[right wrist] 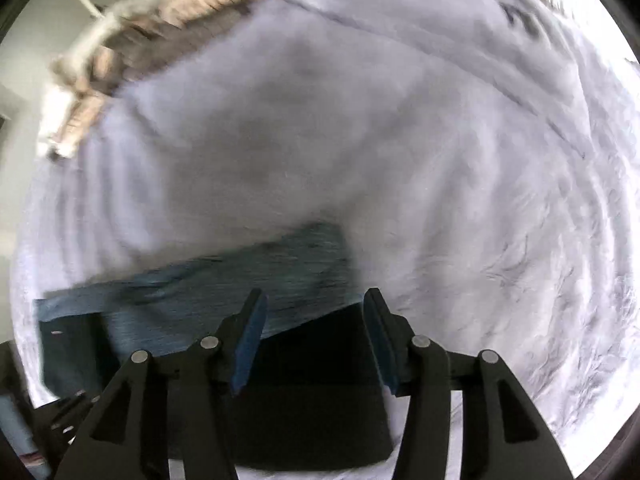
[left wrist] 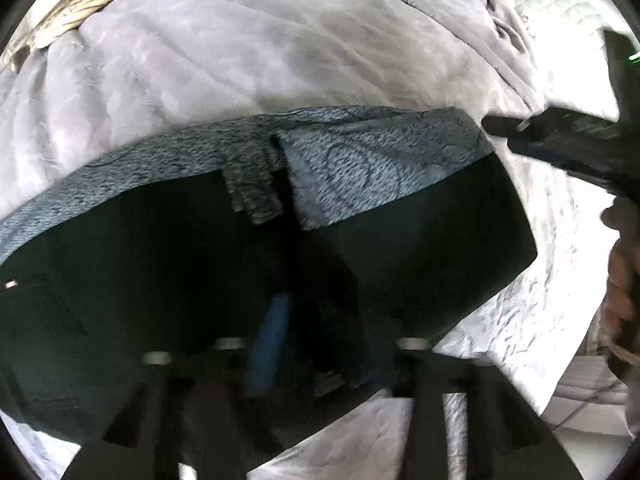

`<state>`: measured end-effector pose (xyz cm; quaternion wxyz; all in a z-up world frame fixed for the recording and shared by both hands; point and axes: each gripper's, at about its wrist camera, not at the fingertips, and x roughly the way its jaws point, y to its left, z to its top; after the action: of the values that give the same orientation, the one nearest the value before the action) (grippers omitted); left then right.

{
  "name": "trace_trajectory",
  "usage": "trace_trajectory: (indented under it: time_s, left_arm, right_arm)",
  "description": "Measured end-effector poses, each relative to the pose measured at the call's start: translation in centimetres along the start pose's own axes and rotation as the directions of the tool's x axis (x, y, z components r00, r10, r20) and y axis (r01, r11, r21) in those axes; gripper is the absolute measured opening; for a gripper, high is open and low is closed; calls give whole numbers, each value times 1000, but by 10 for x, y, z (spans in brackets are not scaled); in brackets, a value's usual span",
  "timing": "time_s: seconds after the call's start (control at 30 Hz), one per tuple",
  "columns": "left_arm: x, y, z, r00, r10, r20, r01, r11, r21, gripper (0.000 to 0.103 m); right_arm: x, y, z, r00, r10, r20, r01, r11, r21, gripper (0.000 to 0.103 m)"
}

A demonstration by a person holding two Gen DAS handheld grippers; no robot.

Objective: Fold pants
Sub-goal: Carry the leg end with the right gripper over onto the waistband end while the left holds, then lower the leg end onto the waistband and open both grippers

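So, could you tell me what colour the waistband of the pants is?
Heathered blue-grey, against dark fabric; the waistband shows best in the left wrist view.

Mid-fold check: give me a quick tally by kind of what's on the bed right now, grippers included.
Pants, dark with a grey heathered waistband, lying folded: 1
Pale grey blanket under them: 1
Cream knitted throw at the far edge: 1
Grippers: 2, the left gripper and the right gripper, jaws apart, nothing between them
Total: 5
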<state>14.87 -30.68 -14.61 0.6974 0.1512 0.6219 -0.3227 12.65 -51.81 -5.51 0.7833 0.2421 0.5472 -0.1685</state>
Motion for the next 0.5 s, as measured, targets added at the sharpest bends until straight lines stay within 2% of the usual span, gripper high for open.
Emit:
trace_trajectory:
  time_s: [0.07, 0.13, 0.2, 0.27, 0.3, 0.33, 0.37, 0.4, 0.5]
  left_arm:
    - [-3, 5, -4, 1000, -2, -4, 2, 1000, -11, 63]
    - [-8, 12, -10, 1000, 1, -9, -1, 1000, -24, 63]
    - [-17, 20, -17, 1000, 20, 3, -20, 999, -36, 63]
    - [-26, 29, -23, 999, 44, 16, -43, 998, -45, 63]
    - [-31, 35, -27, 998, 53, 21, -52, 997, -52, 63]
    - [-34, 39, -30, 998, 60, 23, -59, 997, -58, 63]
    - [-37, 46, -34, 997, 69, 25, -67, 995, -69, 63]
    - [-40, 51, -37, 997, 74, 25, -72, 994, -78, 63]
    - [-46, 69, -46, 996, 85, 28, -81, 990, -113, 63]
  right_arm:
    - [-3, 24, -3, 990, 135, -47, -136, 991, -4, 54]
    - [5, 59, -6, 970, 224, -94, -228, 973, -37, 54]
    - [13, 84, -13, 966, 232, -112, -243, 965, -96, 54]
    - [30, 116, -17, 974, 183, -131, -203, 966, -162, 54]
    - [40, 129, -21, 982, 129, -135, -154, 969, -192, 52]
    - [48, 135, -22, 990, 65, -123, -91, 973, -212, 25]
    - [52, 136, -27, 992, 42, -119, -67, 974, -215, 6]
    - [59, 132, -29, 988, 62, -140, -87, 980, -177, 3]
    - [67, 127, -31, 973, 139, -182, -154, 986, -70, 3]
